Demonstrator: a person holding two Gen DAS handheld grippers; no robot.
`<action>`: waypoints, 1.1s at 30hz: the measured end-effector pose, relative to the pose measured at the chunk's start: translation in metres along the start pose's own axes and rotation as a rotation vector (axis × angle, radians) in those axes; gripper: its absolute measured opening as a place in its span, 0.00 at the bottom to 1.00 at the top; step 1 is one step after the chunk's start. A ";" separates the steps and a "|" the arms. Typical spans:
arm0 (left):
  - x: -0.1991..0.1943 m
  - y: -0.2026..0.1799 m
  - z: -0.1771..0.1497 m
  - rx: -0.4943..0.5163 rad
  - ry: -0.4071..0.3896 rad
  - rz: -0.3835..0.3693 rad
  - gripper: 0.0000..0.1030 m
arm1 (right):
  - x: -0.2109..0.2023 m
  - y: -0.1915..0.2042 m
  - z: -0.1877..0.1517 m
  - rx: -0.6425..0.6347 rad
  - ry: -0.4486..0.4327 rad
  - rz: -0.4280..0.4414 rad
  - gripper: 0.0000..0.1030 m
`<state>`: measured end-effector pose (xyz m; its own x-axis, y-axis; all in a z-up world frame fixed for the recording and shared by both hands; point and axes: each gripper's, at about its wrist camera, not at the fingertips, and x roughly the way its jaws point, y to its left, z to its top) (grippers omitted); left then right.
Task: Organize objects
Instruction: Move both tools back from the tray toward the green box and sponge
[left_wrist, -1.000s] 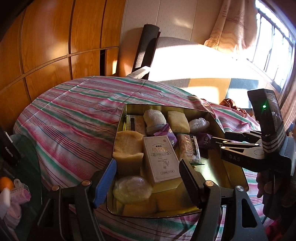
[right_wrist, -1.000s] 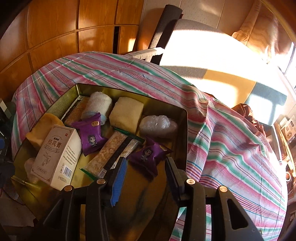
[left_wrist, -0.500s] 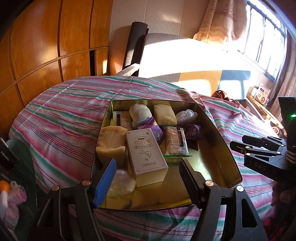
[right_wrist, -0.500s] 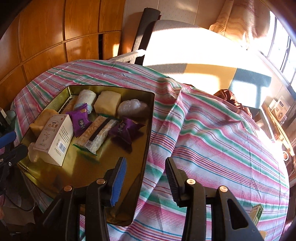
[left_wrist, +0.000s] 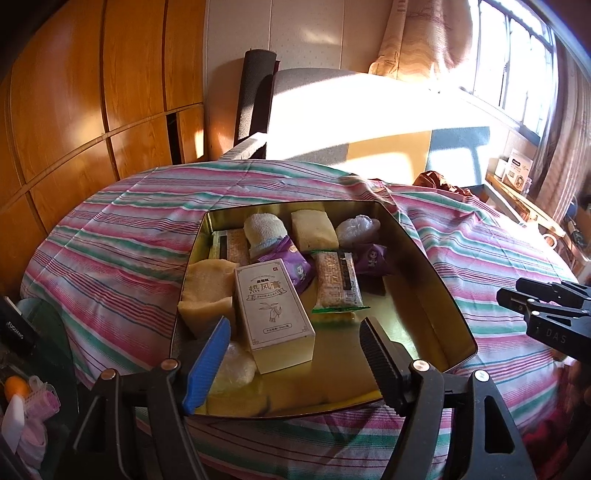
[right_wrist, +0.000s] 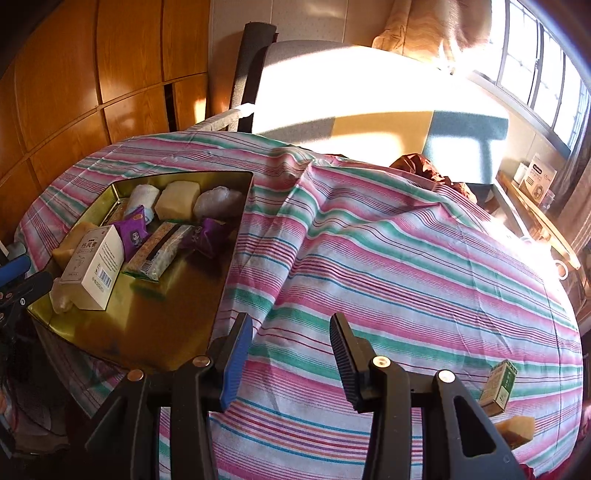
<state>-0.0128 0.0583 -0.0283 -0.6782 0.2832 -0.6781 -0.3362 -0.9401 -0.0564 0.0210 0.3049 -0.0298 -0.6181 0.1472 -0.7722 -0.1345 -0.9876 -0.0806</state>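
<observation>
A gold tin tray (left_wrist: 454, 295) sits on the striped cloth (right_wrist: 406, 258). It holds a white box (left_wrist: 273, 302), two purple packets (left_wrist: 371, 258), a cracker bar (left_wrist: 338, 280), yellow sponges (left_wrist: 314, 230), a rolled white cloth (left_wrist: 264, 230) and a clear bag (left_wrist: 356, 227). My left gripper (left_wrist: 295, 354) hovers at the tray's near edge. Its jaws are opening, with the box just ahead of the tips and untouched. My right gripper (right_wrist: 291, 354) stands open over bare cloth to the right of the tray (right_wrist: 236, 236). A small green box (right_wrist: 498, 387) and a yellow sponge piece (right_wrist: 517, 428) lie at the lower right.
A dark chair back (left_wrist: 255, 96) stands behind the table, with wooden cabinets (left_wrist: 92, 110) to the left. A window and a shelf with boxes (right_wrist: 539, 177) are on the right. Small clutter (left_wrist: 22, 406) sits low at the left.
My right gripper has swung right, off the tray and out over the cloth, bringing the green box into view. The left gripper has drawn back a little from the white box.
</observation>
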 end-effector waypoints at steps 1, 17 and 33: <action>0.000 -0.002 0.000 0.007 -0.001 0.000 0.71 | -0.002 -0.006 -0.002 0.013 -0.001 -0.007 0.43; -0.001 -0.037 -0.001 0.103 0.010 -0.052 0.71 | -0.023 -0.109 -0.040 0.234 0.012 -0.130 0.43; 0.002 -0.103 0.005 0.251 0.008 -0.153 0.73 | -0.058 -0.225 -0.087 0.542 -0.003 -0.243 0.43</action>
<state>0.0175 0.1566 -0.0201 -0.6026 0.4153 -0.6815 -0.5857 -0.8102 0.0242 0.1544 0.5141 -0.0214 -0.5223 0.3670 -0.7697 -0.6486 -0.7570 0.0792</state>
